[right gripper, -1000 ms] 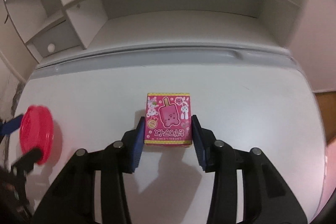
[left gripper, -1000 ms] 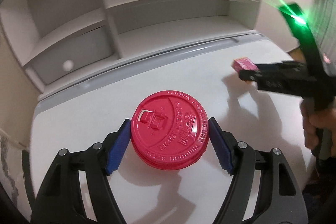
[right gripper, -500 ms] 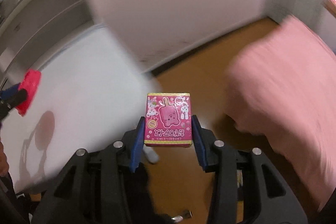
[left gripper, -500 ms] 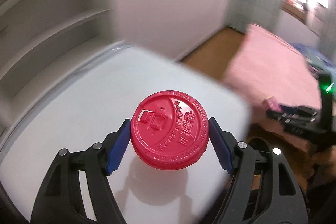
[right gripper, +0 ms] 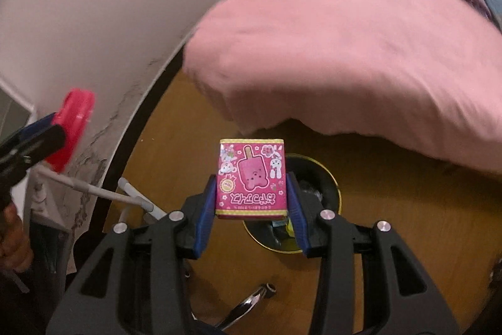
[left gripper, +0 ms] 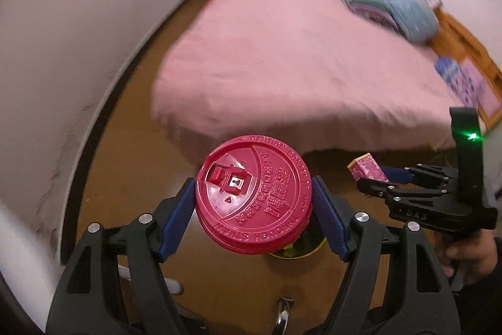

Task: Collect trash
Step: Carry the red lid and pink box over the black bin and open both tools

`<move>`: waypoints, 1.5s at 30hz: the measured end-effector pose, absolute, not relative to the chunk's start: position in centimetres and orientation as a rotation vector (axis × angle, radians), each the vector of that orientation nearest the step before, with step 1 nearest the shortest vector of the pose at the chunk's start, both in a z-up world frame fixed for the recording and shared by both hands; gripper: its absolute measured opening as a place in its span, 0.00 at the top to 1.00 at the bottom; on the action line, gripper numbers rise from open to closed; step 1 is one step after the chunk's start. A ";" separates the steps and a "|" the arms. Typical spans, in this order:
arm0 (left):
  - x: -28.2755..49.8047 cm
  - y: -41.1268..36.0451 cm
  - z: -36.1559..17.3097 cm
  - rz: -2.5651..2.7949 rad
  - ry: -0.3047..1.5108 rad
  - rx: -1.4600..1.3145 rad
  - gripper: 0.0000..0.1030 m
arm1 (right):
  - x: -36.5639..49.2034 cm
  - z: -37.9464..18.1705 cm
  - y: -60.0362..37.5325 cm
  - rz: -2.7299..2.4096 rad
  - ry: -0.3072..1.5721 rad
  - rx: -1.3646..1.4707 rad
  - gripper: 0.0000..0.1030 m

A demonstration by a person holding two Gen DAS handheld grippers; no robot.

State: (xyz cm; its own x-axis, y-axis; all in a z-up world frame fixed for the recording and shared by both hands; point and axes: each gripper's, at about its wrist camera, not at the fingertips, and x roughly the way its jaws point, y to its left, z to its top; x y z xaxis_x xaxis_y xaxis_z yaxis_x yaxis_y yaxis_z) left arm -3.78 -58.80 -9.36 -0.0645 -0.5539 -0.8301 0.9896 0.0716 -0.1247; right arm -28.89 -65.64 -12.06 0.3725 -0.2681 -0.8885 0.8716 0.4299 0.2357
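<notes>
Presently catalogued, two pieces of trash in transit and one receptacle below.

Item one: red cup lid (left gripper: 253,196), a moulded plastic drink lid with raised lettering and a sip flap. It is pinched by its rim between the blue pads (left gripper: 175,220) of the left gripper (left gripper: 253,203), face toward the camera, held clear above the floor. The edge grip suits a thin disc that offers no other purchase.

Item two: pink carton (right gripper: 252,178), a small printed box with a popsicle cartoon (print upside down in the right wrist view). The right gripper (right gripper: 252,203) clamps it by its two side faces, the flat sides giving the pads firm seating. It also shows in the left wrist view, out to the right, with a hand (left gripper: 470,253) on that tool's grip.

Item three: trash bin (right gripper: 326,178), round, dark inside with a yellow-green rim, standing on the wooden floor (right gripper: 392,225) near the foot of a bed with a pink cover (right gripper: 345,36). It lies directly beneath the carton and partly hidden by it; something crumpled appears inside, too unclear to name.

Remarks: both tools tilt downward over the floor. The carton seems ready for release; the lid, judged from the right wrist view, sits off to the bin's left and likely needs shifting over the opening first.
</notes>
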 end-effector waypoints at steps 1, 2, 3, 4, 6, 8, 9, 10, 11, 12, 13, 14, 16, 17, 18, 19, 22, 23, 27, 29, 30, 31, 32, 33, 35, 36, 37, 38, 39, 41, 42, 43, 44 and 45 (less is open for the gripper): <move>-4.4 -59.8 -10.6 -1.450 0.898 0.664 0.31 | -29.3 -12.7 -65.9 -0.843 0.896 0.833 0.59; -4.9 -60.7 -12.0 -1.461 0.921 0.686 0.31 | -29.8 -13.6 -66.2 -0.839 0.900 0.855 0.59; -5.7 -61.6 -13.3 -1.462 0.939 0.707 0.31 | -29.3 -14.4 -66.8 -0.834 0.910 0.871 0.59; -6.2 -62.3 -14.2 -1.468 0.956 0.722 0.31 | -29.6 -15.3 -67.1 -0.829 0.918 0.888 0.59; -6.7 -63.4 -16.3 -1.470 0.998 0.756 0.31 | -30.0 -16.6 -67.8 -0.822 0.933 0.911 0.59; -7.0 -64.6 -18.1 -1.464 1.017 0.788 0.31 | -30.1 -17.8 -68.3 -0.814 0.946 0.931 0.59; -7.8 -65.1 -18.6 -1.461 1.025 0.800 0.31 | -29.9 -18.3 -68.2 -0.811 0.951 0.939 0.59; -8.5 -65.3 -19.3 -1.458 1.032 0.813 0.31 | -29.8 -18.6 -68.3 -0.808 0.957 0.943 0.59; -8.6 -65.5 -19.9 -1.455 1.038 0.824 0.31 | -29.7 -19.1 -68.3 -0.806 0.963 0.949 0.59; -8.7 -65.8 -20.2 -1.451 1.043 0.827 0.31 | -29.7 -19.4 -68.5 -0.802 0.967 0.955 0.59; -8.9 -66.0 -20.6 -1.449 1.051 0.830 0.31 | -29.9 -19.6 -68.5 -0.801 0.970 0.960 0.59; -8.8 -66.1 -20.9 -1.447 1.057 0.831 0.31 | -30.0 -20.0 -68.7 -0.800 0.974 0.965 0.59; -8.7 -66.3 -21.3 -1.443 1.065 0.835 0.31 | -30.3 -20.3 -69.0 -0.797 0.978 0.974 0.59; -8.6 -66.4 -21.5 -1.438 1.067 0.838 0.31 | -30.3 -20.4 -69.1 -0.797 0.978 0.977 0.59; -8.6 -66.4 -21.4 -1.436 1.070 0.837 0.31 | -30.3 -20.5 -69.1 -0.796 0.979 0.978 0.59; -8.7 -66.5 -21.5 -1.435 1.077 0.835 0.31 | -30.2 -20.6 -69.1 -0.796 0.980 0.979 0.59; -8.7 -66.6 -21.6 -1.436 1.089 0.832 0.31 | -29.9 -20.9 -69.4 -0.795 0.980 0.987 0.59; -8.7 -66.6 -21.5 -1.436 1.088 0.835 0.31 | -29.8 -21.1 -69.6 -0.794 0.978 0.990 0.59; -8.9 -66.6 -21.4 -1.442 1.090 0.836 0.31 | -29.9 -20.8 -69.4 -0.795 0.964 0.992 0.55; -9.1 -66.6 -21.4 -1.446 1.088 0.837 0.31 | -29.9 -20.7 -69.4 -0.799 0.959 0.991 0.53; -9.2 -66.6 -21.3 -1.449 1.087 0.839 0.31 | -30.0 -20.5 -69.5 -0.804 0.955 0.991 0.52; -9.3 -66.7 -21.3 -1.451 1.086 0.838 0.31 | -30.1 -20.3 -69.5 -0.810 0.950 0.990 0.51; -9.4 -66.7 -21.2 -1.456 1.086 0.838 0.31 | -30.2 -20.2 -69.6 -0.814 0.947 0.990 0.51; -9.5 -66.7 -21.2 -1.458 1.085 0.838 0.31 | -30.4 -20.0 -69.6 -0.820 0.939 0.990 0.50; -9.8 -66.7 -21.0 -1.470 1.084 0.839 0.31 | -30.7 -19.6 -69.7 -0.832 0.929 0.988 0.48; -10.0 -66.7 -20.9 -1.477 1.082 0.842 0.31 | -30.9 -19.4 -69.7 -0.841 0.924 0.985 0.45; -10.2 -66.6 -20.9 -1.485 1.079 0.847 0.31 | -31.1 -19.0 -69.7 -0.848 0.917 0.981 0.44; -10.3 -66.5 -20.8 -1.493 1.075 0.851 0.31 | -31.3 -18.7 -69.7 -0.852 0.913 0.977 0.44; -10.6 -66.6 -20.7 -1.498 1.072 0.852 0.30 | -31.5 -18.3 -69.6 -0.858 0.906 0.973 0.44; -11.0 -66.5 -20.4 -1.515 1.073 0.849 0.30 | -31.9 -17.5 -69.6 -0.874 0.888 0.966 0.42; -11.2 -66.5 -20.1 -1.526 1.077 0.845 0.30 | -32.2 -17.0 -69.5 -0.884 0.875 0.962 0.39; -11.4 -66.6 -19.9 -1.537 1.081 0.844 0.29 | -32.4 -16.5 -69.5 -0.892 0.864 0.959 0.37; -11.7 -66.7 -19.7 -1.541 1.083 0.846 0.26 | -32.8 -15.8 -69.4 -0.906 0.847 0.952 0.33; -11.8 -66.8 -19.5 -1.541 1.079 0.847 0.20 | -32.9 -15.4 -69.3 -0.911 0.837 0.946 0.32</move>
